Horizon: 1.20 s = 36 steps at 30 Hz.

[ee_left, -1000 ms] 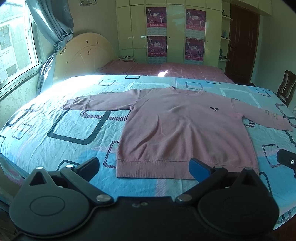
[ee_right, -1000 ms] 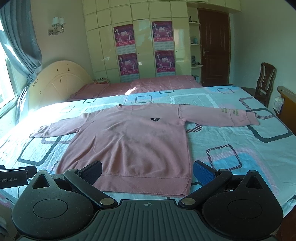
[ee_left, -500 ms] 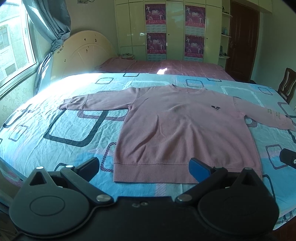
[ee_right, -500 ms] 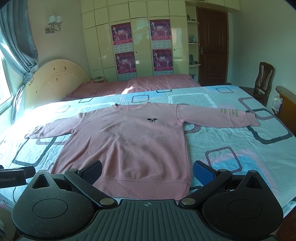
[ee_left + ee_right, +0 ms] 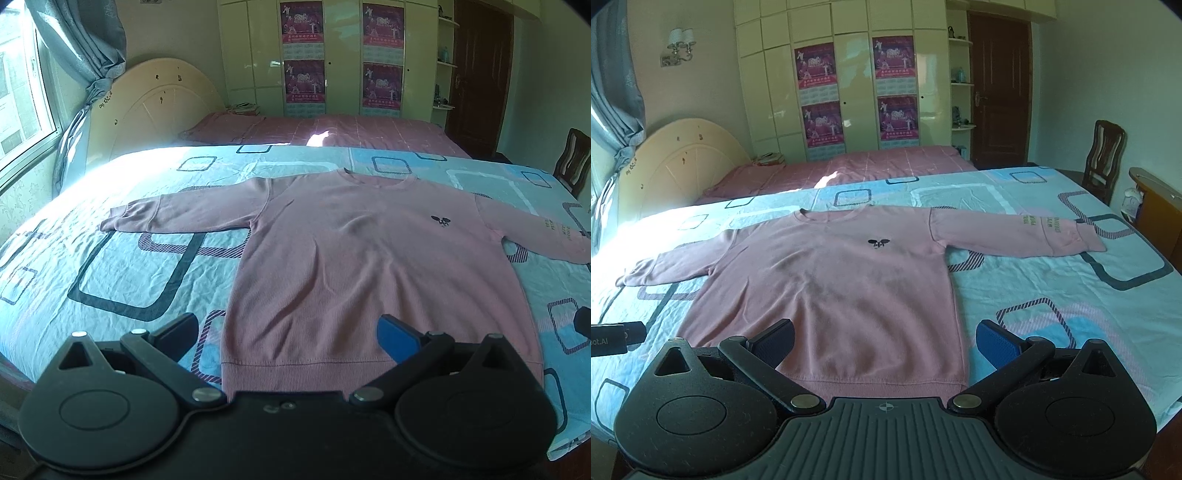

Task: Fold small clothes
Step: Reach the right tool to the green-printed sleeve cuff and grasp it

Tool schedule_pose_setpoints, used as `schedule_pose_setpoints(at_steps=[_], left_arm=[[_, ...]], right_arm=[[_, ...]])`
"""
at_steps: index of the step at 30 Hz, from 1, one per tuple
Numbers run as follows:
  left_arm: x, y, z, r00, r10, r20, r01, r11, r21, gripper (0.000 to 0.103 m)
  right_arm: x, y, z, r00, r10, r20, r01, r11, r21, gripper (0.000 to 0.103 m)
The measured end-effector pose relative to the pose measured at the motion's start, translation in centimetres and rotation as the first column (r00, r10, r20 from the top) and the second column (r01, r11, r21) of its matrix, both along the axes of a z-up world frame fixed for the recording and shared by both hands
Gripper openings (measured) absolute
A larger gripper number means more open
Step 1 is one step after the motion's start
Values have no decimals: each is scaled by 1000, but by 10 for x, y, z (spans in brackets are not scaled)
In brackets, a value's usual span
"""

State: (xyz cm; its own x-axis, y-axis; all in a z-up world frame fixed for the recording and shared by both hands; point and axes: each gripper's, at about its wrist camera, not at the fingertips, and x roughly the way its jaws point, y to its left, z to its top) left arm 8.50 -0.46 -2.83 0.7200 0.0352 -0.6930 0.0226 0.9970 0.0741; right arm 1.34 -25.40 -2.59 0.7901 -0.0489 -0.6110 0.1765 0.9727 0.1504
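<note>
At the bottom of each frame the two grippers are seen from behind. The left gripper point(image 5: 286, 330) is held with its jaws spread wide and nothing between them; the right gripper point(image 5: 884, 336) is likewise wide open and empty. Both are poised just short of the ribbed hem point(image 5: 369, 376), which runs across the lower middle of the left view, apparently without touching it.

Beyond the hem, the pink sweatshirt point(image 5: 831, 291) is laid flat and face up on the patterned bedsheet point(image 5: 1052, 288), filling the centre of both frames. One sleeve point(image 5: 177, 214) is stretched toward the left of the frame, the other sleeve point(image 5: 1015, 232) toward the right, and the collar point(image 5: 831, 214) lies farthest away.

No fold is seen anywhere. The task is judged to be at its very start: only the spreading is done, and every fold is left.
</note>
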Motion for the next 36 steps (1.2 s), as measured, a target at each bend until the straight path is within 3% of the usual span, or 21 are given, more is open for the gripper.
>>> schedule_pose_setpoints(at_steps=[19,36], left_arm=[[113,3,-13,998,-62,-21,62,998,26,103],[211,-72,-39,998,-30,-61,32,999,41,103]], right_arm=[[97,-7,-21,993,-111,-39,111,994,10,103],[188,-125,-62,981,-165,-98,166,986,4,103]])
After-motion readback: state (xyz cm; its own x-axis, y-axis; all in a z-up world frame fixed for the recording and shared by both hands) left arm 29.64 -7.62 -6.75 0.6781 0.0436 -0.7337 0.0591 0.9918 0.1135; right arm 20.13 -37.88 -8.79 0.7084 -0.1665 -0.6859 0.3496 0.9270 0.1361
